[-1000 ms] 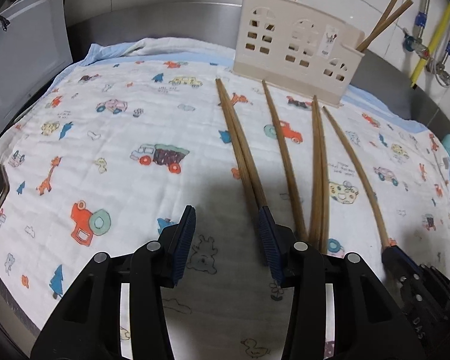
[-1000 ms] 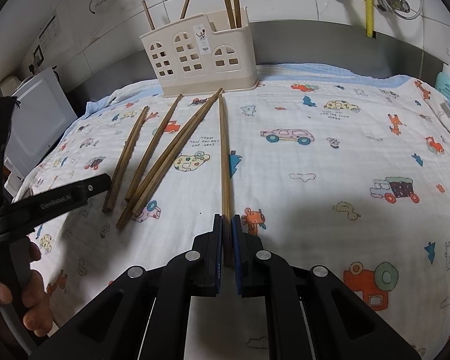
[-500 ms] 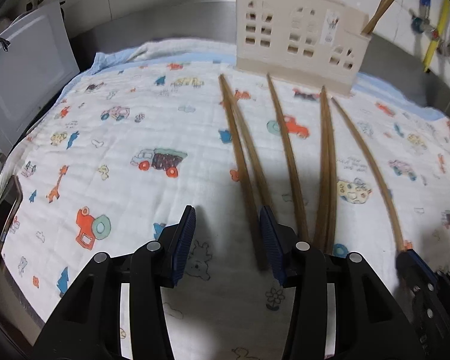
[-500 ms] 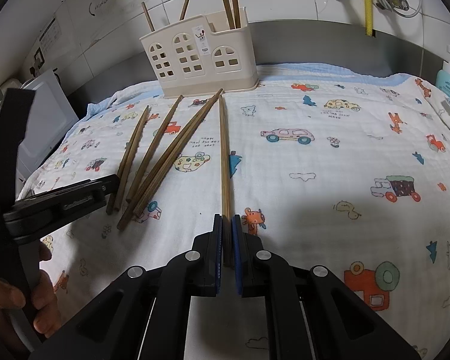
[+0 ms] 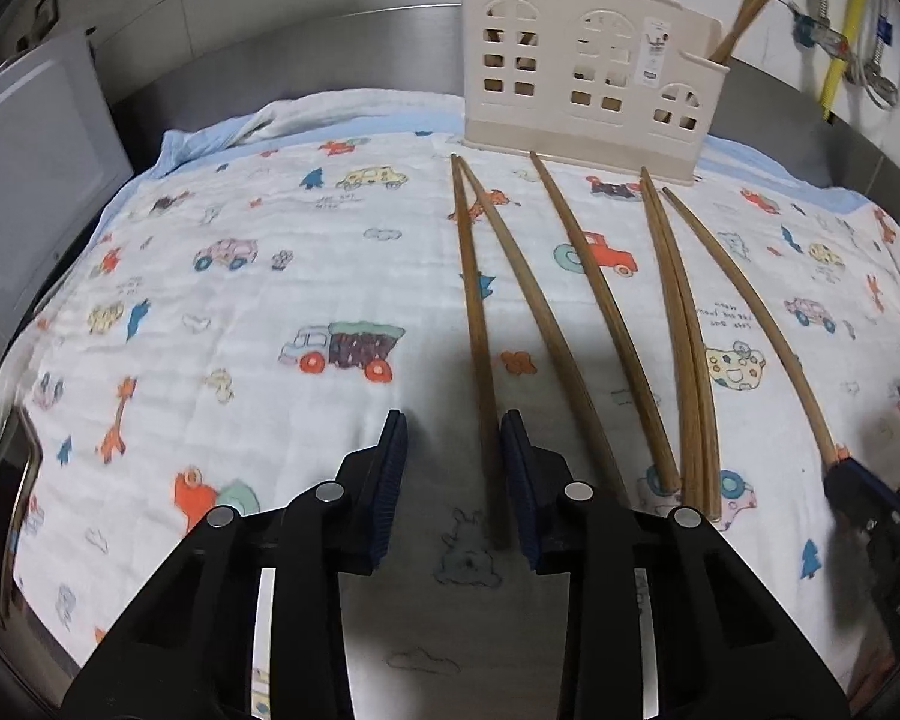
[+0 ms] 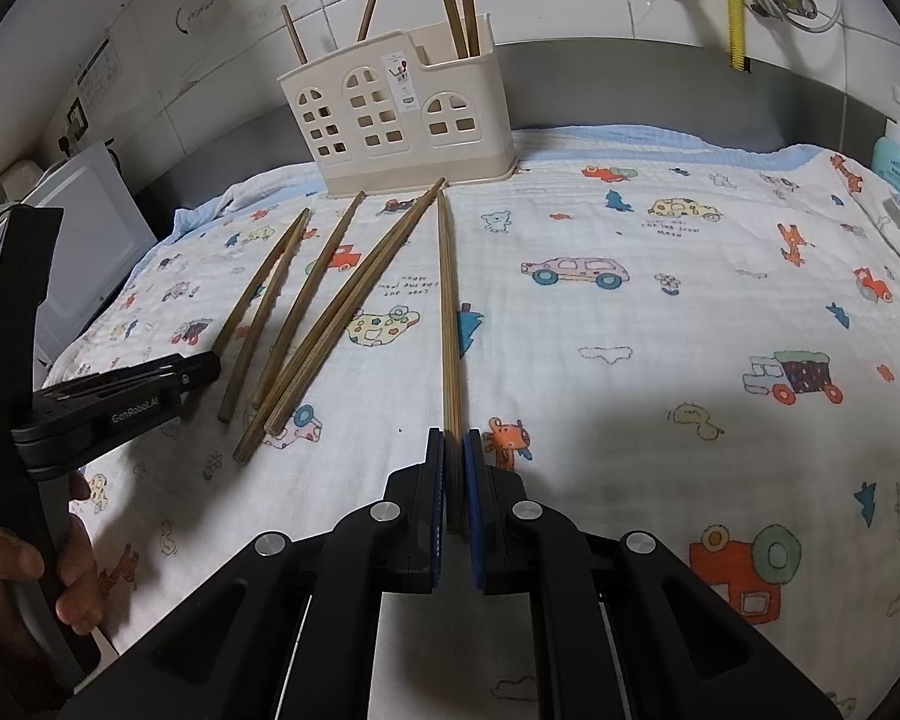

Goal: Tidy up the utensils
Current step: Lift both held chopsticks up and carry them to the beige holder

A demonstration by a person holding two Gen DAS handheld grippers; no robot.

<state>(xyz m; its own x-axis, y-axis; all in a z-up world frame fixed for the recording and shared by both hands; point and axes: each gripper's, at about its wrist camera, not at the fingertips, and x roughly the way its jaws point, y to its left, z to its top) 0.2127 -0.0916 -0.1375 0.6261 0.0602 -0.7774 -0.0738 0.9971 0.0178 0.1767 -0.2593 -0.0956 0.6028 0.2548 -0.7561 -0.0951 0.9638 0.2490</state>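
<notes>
Several wooden chopsticks lie on a cartoon-print cloth (image 5: 240, 312) in front of a cream house-shaped utensil holder (image 5: 588, 72), which holds a few more chopsticks. My left gripper (image 5: 453, 438) is open, its jaws either side of the near end of the leftmost chopstick (image 5: 474, 324). My right gripper (image 6: 453, 450) is shut on the near end of the rightmost chopstick (image 6: 448, 306), which still lies along the cloth. The right gripper also shows at the left wrist view's right edge (image 5: 846, 474). The holder shows in the right wrist view (image 6: 396, 114).
A white appliance (image 5: 30, 174) stands at the cloth's left. A teal soap bottle (image 6: 897, 162) stands at the far right. Pipes and a yellow hose (image 6: 735, 0) run on the tiled wall behind. The left gripper's body and hand (image 6: 60, 432) sit at the left.
My left gripper has moved forward and right, so the leftmost chopstick's end now lies between its open jaws. The right gripper stays shut on its chopstick.
</notes>
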